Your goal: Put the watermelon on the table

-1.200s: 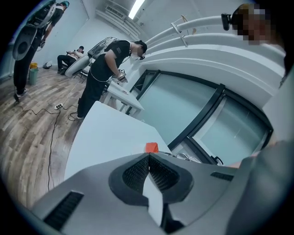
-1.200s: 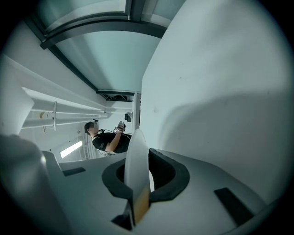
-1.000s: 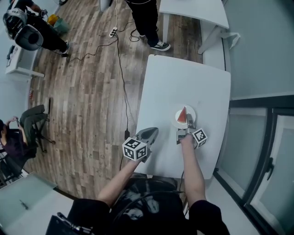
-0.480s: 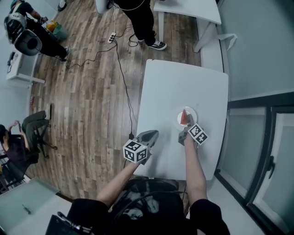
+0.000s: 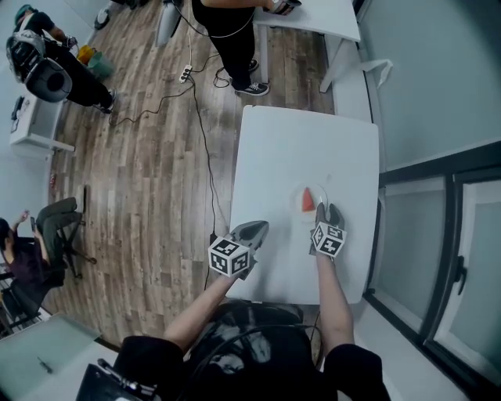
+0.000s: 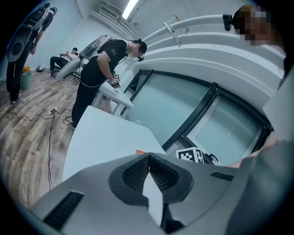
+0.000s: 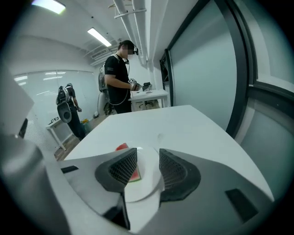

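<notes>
Nearest to the camera, the left gripper (image 5: 254, 229) is held over the near left part of the white rectangular table (image 5: 282, 149), well to the left of the round white plate (image 5: 320, 193); in the left gripper view its 2 jaws are seen pressed together (image 6: 148, 156) with nothing between them. The right gripper (image 5: 327, 210) is held just on the near side of the plate, and in the right gripper view its 2 jaws (image 7: 148, 158) are seen standing apart, with the near part of the plate (image 7: 146, 186) showing in the gap; nothing is clasped. On the plate rests the red wedge-shaped watermelon slice with a green rind (image 5: 308, 201), towards the plate's left side; in the right gripper view the slice (image 7: 133, 174) is partly covered by the left-hand jaw, and whether that jaw touches it cannot be told. Left of the plate, beyond the table edge, a black cable (image 5: 205, 141) runs across the brown wooden plank floor (image 5: 141, 157). Beyond the plate, past the table's far end, a person in black clothes (image 5: 227, 23) stands beside a second white desk (image 5: 313, 16). Right of the plate, beyond the table, dark-framed glass panels (image 5: 438, 251) are seen.
</notes>
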{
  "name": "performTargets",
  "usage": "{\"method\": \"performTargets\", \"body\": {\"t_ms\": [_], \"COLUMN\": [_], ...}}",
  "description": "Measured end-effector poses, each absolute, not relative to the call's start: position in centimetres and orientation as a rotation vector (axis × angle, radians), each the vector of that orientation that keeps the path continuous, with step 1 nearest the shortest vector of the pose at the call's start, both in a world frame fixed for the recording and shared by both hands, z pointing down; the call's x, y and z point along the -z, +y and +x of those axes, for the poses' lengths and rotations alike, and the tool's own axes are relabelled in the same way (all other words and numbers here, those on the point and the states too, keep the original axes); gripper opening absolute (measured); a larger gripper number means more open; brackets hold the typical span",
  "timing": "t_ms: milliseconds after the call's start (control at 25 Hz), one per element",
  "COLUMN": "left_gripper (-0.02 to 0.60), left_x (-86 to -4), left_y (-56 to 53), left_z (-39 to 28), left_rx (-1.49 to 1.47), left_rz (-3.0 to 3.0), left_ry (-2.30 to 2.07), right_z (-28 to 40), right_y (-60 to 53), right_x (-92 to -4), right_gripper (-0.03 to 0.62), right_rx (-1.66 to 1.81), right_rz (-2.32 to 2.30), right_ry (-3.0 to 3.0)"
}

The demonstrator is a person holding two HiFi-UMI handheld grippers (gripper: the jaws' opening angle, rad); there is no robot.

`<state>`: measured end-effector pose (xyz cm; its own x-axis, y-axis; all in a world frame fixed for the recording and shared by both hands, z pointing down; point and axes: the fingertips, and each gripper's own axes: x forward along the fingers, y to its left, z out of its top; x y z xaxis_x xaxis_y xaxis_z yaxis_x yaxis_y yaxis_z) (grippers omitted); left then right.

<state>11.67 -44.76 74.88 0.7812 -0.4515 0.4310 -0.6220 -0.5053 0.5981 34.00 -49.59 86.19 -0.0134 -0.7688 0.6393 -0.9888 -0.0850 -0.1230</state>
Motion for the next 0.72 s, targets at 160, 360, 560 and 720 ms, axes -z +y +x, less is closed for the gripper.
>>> {"method": "performTargets", "body": {"t_ms": [160, 360, 560, 720], "left_gripper": [0.006, 0.006, 0.006, 0.005], "left_x": [-73.6, -72.0, -69.0, -66.2], "left_y": [-43.3, -41.6, -38.9, -36.2], "left_z": [12.2, 13.3, 15.5, 16.5], "left_rx": [-0.281, -0.416, -0.527, -0.499], "left_rz": [2.228, 2.362, 2.537, 2.632], "left_ry": [-0.763, -0.802, -0.871, -0.912], "right_z": [32.0, 30.2, 29.4, 27.9], "right_y": [-46.1, -41.3, -36.2, -33.2], "right_x": [-81.9, -75.5, -70.6, -67.0], "right_gripper": [0.155, 0.082, 0.037, 0.012], "right_rx": [-0.741, -0.604, -0.625, -0.616], "right_rz": [1.871, 1.878, 1.945, 1.955], "right_ry": [-1.914, -1.982, -2.072, -2.179]}}
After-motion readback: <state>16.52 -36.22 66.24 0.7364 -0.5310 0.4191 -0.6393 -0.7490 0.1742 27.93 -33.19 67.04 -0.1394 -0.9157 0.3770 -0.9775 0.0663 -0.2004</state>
